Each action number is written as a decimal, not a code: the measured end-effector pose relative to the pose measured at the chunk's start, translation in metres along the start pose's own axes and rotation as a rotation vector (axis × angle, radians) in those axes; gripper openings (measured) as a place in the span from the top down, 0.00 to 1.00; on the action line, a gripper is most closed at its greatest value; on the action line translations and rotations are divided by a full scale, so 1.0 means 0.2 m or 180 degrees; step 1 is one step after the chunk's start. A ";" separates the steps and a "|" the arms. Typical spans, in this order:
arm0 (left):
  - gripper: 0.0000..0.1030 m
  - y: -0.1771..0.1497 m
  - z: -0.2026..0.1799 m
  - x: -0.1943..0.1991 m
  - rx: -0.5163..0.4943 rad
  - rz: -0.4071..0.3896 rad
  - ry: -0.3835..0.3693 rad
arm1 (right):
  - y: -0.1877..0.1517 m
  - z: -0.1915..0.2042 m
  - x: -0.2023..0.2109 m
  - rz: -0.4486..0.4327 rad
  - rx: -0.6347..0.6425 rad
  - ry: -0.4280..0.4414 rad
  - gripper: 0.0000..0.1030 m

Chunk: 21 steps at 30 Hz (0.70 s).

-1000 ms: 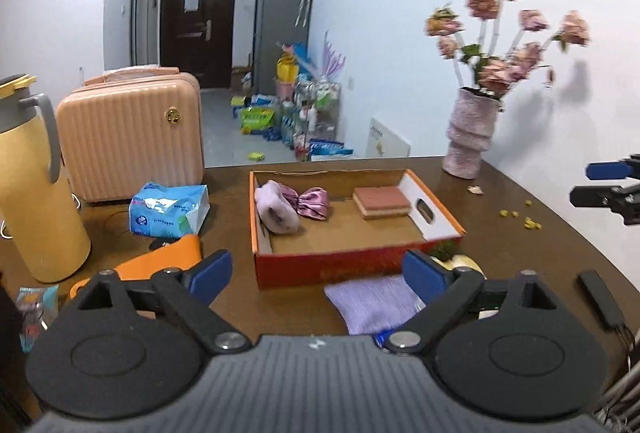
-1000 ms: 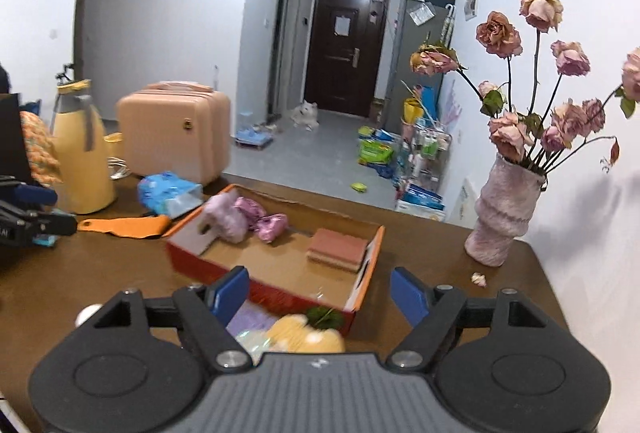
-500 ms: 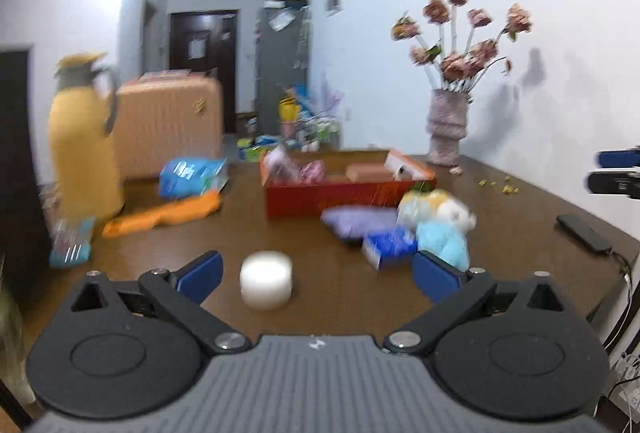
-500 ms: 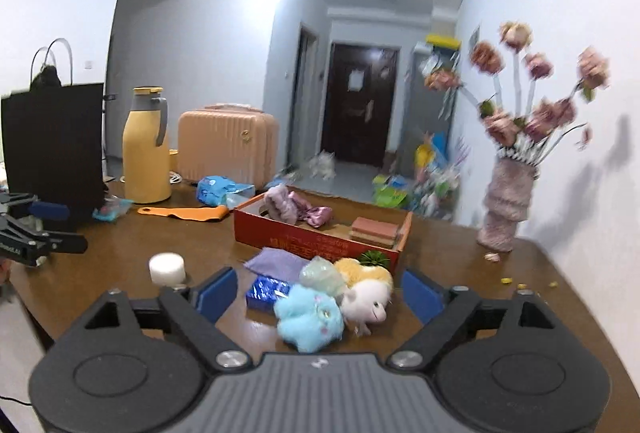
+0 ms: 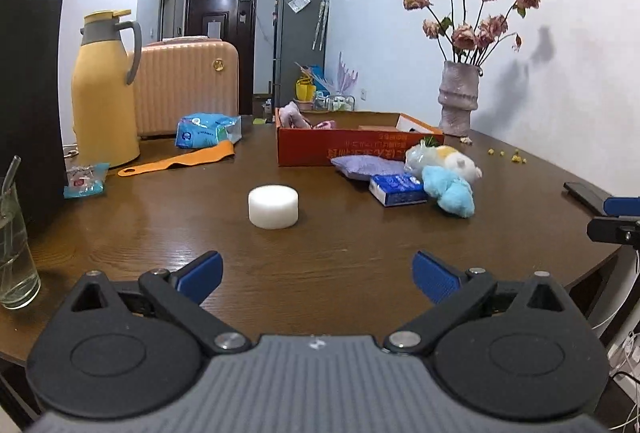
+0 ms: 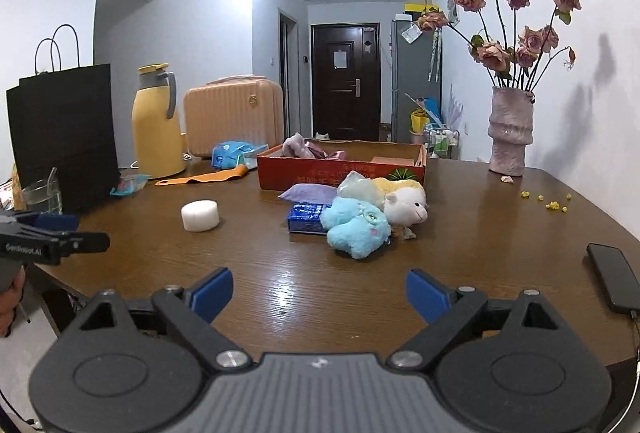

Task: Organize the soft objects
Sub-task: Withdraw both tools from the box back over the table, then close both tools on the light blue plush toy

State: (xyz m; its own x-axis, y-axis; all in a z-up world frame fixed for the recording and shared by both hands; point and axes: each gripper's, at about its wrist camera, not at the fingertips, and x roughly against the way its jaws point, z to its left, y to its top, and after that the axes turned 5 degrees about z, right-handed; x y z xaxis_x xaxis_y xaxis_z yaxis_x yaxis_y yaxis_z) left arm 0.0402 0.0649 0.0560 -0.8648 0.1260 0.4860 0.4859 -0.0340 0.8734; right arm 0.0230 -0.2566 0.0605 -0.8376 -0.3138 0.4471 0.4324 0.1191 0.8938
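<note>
An orange cardboard box [image 5: 352, 147] [image 6: 340, 169] stands mid-table with a pink plush and a satin bow [image 6: 304, 149] inside. In front of it lie a lilac pouch [image 6: 306, 192], a blue plush [image 6: 354, 227], a white and yellow plush [image 6: 404, 205] and a blue packet [image 6: 306, 219]. A white round sponge [image 5: 273, 206] [image 6: 200, 216] sits alone nearer me. My left gripper [image 5: 316, 275] is open and empty near the table's front edge. My right gripper [image 6: 318, 291] is open and empty, well short of the plush pile.
A yellow jug [image 5: 104, 93], peach suitcase [image 5: 188, 85], black paper bag [image 5: 28, 93], tissue pack [image 5: 206, 129] and orange strap [image 5: 180, 161] stand at the left. A glass [image 5: 14, 253] is near left. A vase of roses [image 6: 510, 129] and a phone [image 6: 614, 277] are right.
Both grippers have pulled back and down from above the box to the near edge of the table. The plush pile and sponge have come into view.
</note>
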 end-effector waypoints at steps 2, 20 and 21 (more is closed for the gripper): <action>0.00 0.01 0.00 -0.02 0.0009 0.0022 0.0014 | -0.02 -0.01 -0.02 -0.0012 -0.0035 0.0000 0.10; 0.00 0.22 -0.16 -0.55 0.0046 0.0389 -0.0723 | 0.09 -0.22 -0.54 0.0322 -0.0600 0.0010 0.19; 0.01 0.25 -0.18 -0.60 0.0072 0.0394 -0.0812 | 0.10 -0.24 -0.58 0.0328 -0.0670 0.0066 0.19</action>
State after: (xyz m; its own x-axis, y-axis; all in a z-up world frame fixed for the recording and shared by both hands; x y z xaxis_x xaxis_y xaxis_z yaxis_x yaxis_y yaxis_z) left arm 0.1643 0.0129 0.0430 -0.7403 0.3679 0.5626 0.5909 -0.0428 0.8056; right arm 0.1440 -0.2634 0.0245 -0.7793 -0.3297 0.5329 0.5772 -0.0468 0.8152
